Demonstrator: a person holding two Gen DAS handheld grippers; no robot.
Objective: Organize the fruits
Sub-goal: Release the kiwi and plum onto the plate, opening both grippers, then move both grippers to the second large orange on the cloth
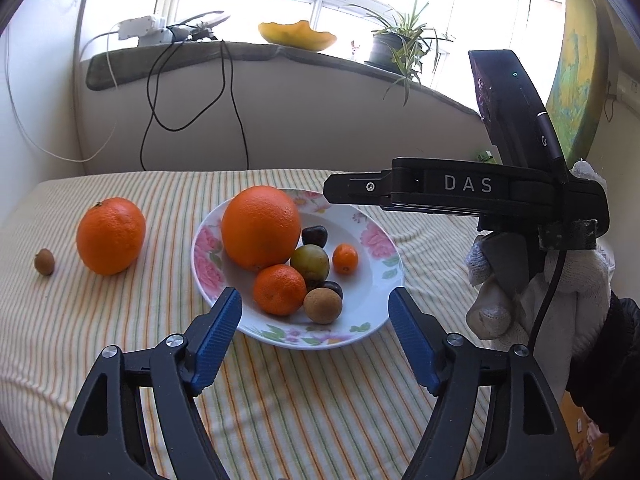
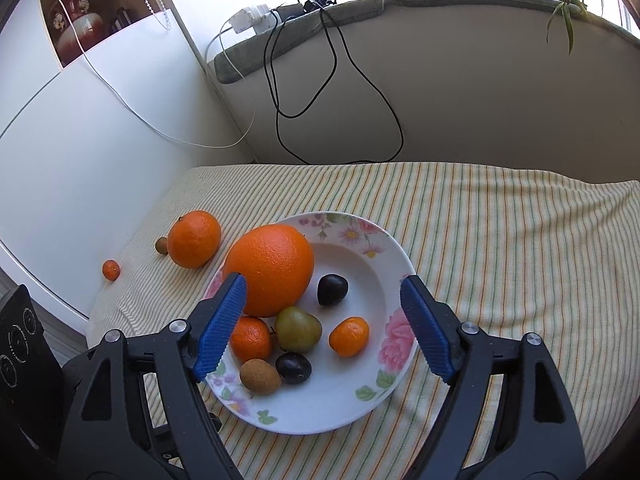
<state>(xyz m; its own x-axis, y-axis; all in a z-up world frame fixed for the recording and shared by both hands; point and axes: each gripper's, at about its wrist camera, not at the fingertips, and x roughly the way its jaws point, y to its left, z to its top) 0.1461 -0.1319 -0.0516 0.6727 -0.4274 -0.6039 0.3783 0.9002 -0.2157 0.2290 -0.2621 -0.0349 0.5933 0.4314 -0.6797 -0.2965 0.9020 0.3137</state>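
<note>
On the striped cloth [image 1: 280, 400], seen from the left wrist, the flowered plate [image 1: 376, 292] holds a big orange [image 1: 260, 227], a tangerine [image 1: 279, 290], a green plum [image 1: 310, 262], a brown kiwi [image 1: 322, 305], a kumquat [image 1: 345, 258] and dark plums. Left of the plate sit another orange [image 1: 110, 235] and a small brown fruit [image 1: 44, 261]. The left gripper [image 1: 314, 334] gapes empty just before the plate's near rim.

From the right wrist, the right gripper [image 2: 324, 320] stands wide above the plate [image 2: 352, 408], gripping nothing; a loose kumquat [image 2: 111, 270] lies far left of the plate.
</note>
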